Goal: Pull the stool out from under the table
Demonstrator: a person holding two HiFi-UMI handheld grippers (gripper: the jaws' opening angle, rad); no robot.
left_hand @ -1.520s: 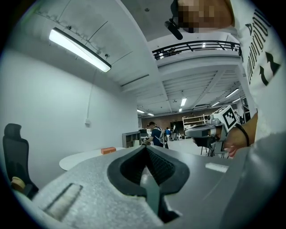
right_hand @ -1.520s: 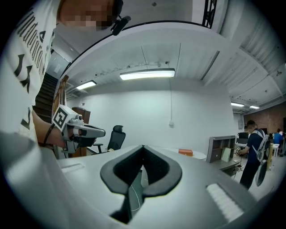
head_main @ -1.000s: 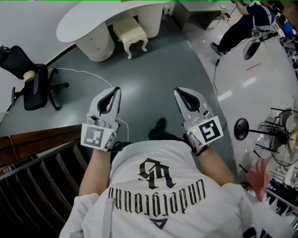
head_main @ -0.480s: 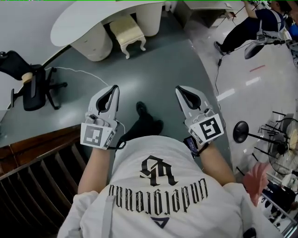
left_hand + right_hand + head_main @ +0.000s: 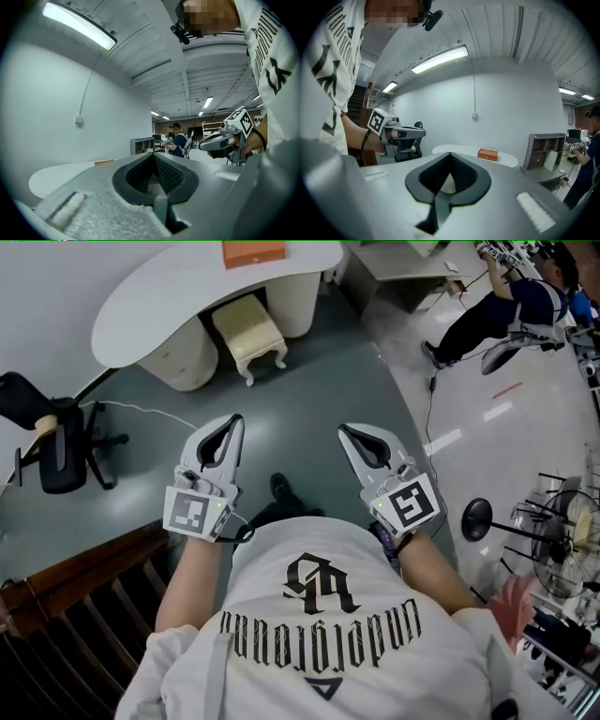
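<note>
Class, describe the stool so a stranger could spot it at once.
Find the long white curved table at the top of the head view. Between its two rounded pedestals stands a small cream cushioned stool, half tucked under. Only it has curved legs.

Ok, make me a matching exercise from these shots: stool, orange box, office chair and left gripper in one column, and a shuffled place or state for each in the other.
1. stool
2. orange box
3. office chair
4. left gripper

A. on top of the white table
B. jaws shut, nothing held
C. partly under the table's edge
D. black, far left of the head view

Pairs: 1-C, 2-A, 3-D, 4-B
</note>
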